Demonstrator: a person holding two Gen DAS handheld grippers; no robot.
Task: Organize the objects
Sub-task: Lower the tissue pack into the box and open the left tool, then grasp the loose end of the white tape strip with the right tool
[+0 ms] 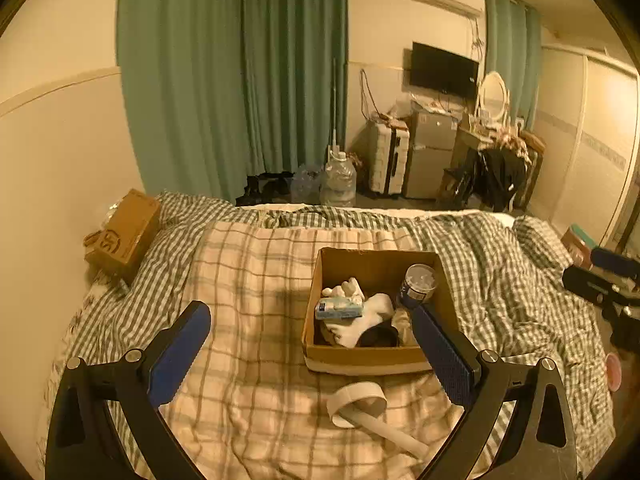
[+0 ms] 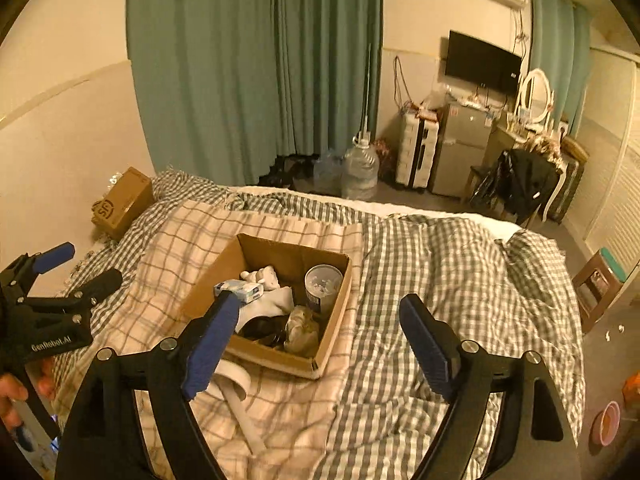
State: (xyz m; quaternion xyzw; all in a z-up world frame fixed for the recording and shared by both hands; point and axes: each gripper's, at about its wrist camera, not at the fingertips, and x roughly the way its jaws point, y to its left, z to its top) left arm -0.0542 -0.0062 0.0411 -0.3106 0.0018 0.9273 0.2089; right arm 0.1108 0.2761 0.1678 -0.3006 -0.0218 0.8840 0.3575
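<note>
Left claw [image 1: 312, 344] wide open and empty, right claw [image 2: 320, 340] open and empty, cardboard box [image 1: 368, 354] on bed [image 1: 248, 280] at twelve o'clock, white strap [image 1: 360, 404] at six o'clock of it

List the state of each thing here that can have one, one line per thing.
cardboard box: open-topped, holding items, on the bed
cylindrical container: upright in the box
white strap: loosely coiled, outside the box
left gripper: open, nothing between its fingers
right gripper: open, nothing held
closed carton: shut, at the bed's far corner
</note>
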